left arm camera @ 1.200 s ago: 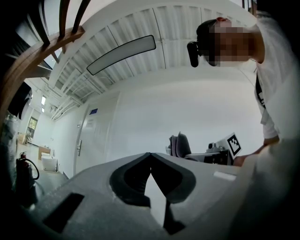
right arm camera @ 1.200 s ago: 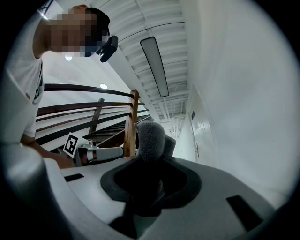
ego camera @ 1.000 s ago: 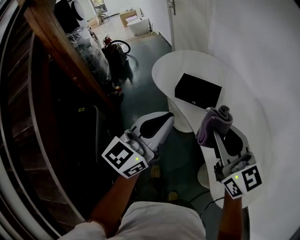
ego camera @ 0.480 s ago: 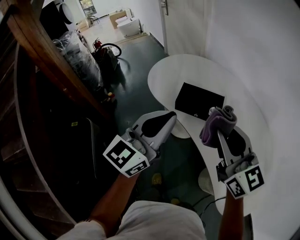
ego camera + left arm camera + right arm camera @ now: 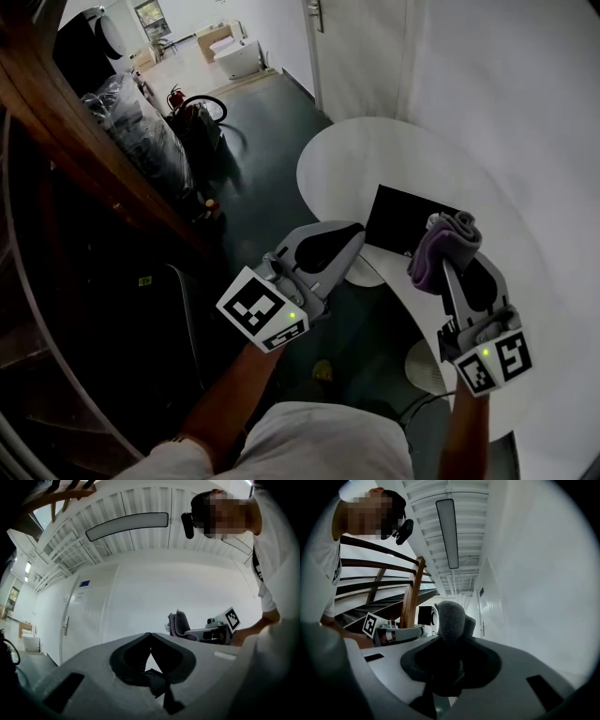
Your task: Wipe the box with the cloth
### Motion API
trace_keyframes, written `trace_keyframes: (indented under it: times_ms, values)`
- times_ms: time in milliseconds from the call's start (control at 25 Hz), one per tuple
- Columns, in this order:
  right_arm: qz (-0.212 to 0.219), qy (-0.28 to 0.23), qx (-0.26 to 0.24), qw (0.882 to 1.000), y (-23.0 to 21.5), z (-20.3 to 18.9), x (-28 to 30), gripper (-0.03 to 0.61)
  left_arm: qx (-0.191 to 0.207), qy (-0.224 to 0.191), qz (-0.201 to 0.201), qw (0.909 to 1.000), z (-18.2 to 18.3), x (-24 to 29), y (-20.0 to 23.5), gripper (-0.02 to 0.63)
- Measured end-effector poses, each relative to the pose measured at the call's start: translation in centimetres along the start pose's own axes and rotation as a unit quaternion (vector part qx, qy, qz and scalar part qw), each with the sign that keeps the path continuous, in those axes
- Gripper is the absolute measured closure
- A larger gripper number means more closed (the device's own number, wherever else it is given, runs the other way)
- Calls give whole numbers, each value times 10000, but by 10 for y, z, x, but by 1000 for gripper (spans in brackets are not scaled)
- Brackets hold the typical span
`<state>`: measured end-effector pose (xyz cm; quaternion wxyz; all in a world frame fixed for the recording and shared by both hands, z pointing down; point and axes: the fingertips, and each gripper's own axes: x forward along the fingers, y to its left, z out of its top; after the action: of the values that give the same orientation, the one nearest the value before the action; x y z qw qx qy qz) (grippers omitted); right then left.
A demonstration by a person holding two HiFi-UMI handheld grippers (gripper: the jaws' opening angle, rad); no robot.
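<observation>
- The white, curved tabletop fills the right of the head view, with a door beyond it at 12 o'clock.
- The black box lies flat on the tabletop near its front edge. Its long axis runs roughly from 9 o'clock to 3 o'clock, the right end dipping a little nearer the person. Only the head view shows it.
- The left claw hangs at 8 o'clock from the box, over the tabletop's edge, its tips pointing to 2 o'clock. In the left gripper view the jaws meet tip to tip with nothing between them.
- The right claw sits at 4 o'clock from the box and points to 11 o'clock. In the right gripper view it is clamped on the cloth.
- The cloth is a folded purple-grey bundle. It stands up out of the jaws and overlaps the box's right near corner; whether it touches the box I cannot tell.
- The left gripper view catches the cloth at 3 o'clock, edge on.
- The right gripper view shows the cloth's nap close up, the left claw at 9 o'clock, and a wooden stair rail behind.
</observation>
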<state>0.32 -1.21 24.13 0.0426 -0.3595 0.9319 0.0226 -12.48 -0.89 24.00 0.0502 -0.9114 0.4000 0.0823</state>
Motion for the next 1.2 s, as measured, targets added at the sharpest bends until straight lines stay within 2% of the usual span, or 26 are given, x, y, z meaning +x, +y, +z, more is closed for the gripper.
trace_keyframes:
  times_ms: [240,680,1040,1200]
  values:
    - [-304,36,-42,9995,0,-3,24,476,-38,44,-227,9997,-9,2,30,598]
    - [-667,198,-118,9975,-27,-7,38,476,-191,126,-339,9992,-26,26,63,598]
    - [-787,223,-78,9966,-82,-16,45,476,-165,369,-336,9986,-48,67,78,598]
    - [-808,312,-71,9962,-108,-25,50,476,-31,603,-296,9977,-64,89,85,598]
